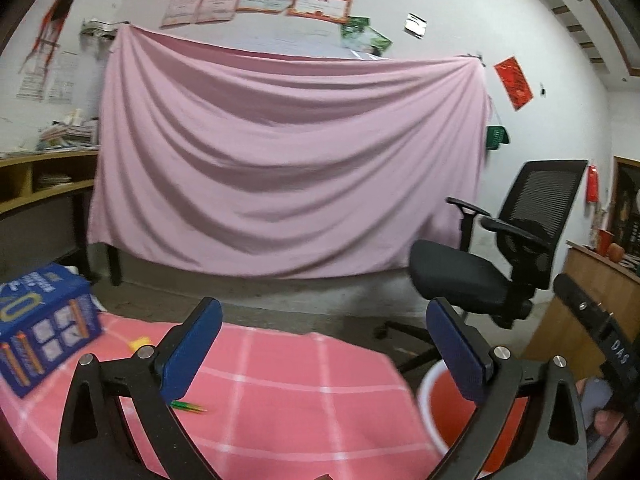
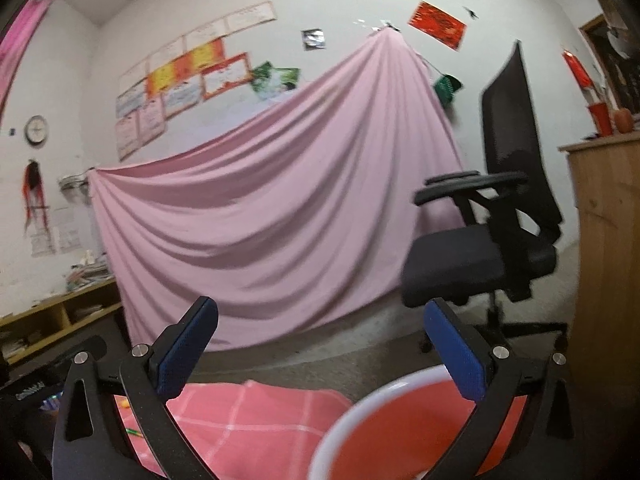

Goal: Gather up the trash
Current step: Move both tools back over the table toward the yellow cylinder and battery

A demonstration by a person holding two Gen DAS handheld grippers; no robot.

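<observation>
Hovering, left gripper (image 1: 324,344): held above the pink checked tablecloth (image 1: 280,392); jaws wide apart, nothing between the blue pads (image 1: 192,356).
Right gripper (image 2: 320,344): held over the near rim of the red bucket (image 2: 384,436); jaws wide apart, holding nothing.
Trash, green wrapper (image 1: 188,407): lies flat on the tablecloth, below and just inside the left gripper's left finger, not touching the pad; blurred. In the right wrist view a green scrap (image 2: 134,432) shows at the left edge of the cloth, outside the jaws.
Trash, yellow scrap (image 1: 138,344): on the tablecloth, left of the left gripper's left finger, between it and the blue box (image 1: 44,328).
Red bucket: white-rimmed, past the tablecloth's right edge; under the left gripper's right finger (image 1: 460,356) in the left wrist view.
Blue box: stands on the tablecloth's far left corner.
Office chair (image 1: 500,248): black, beyond the bucket, in front of the pink sheet (image 1: 280,160) hung on the wall.
</observation>
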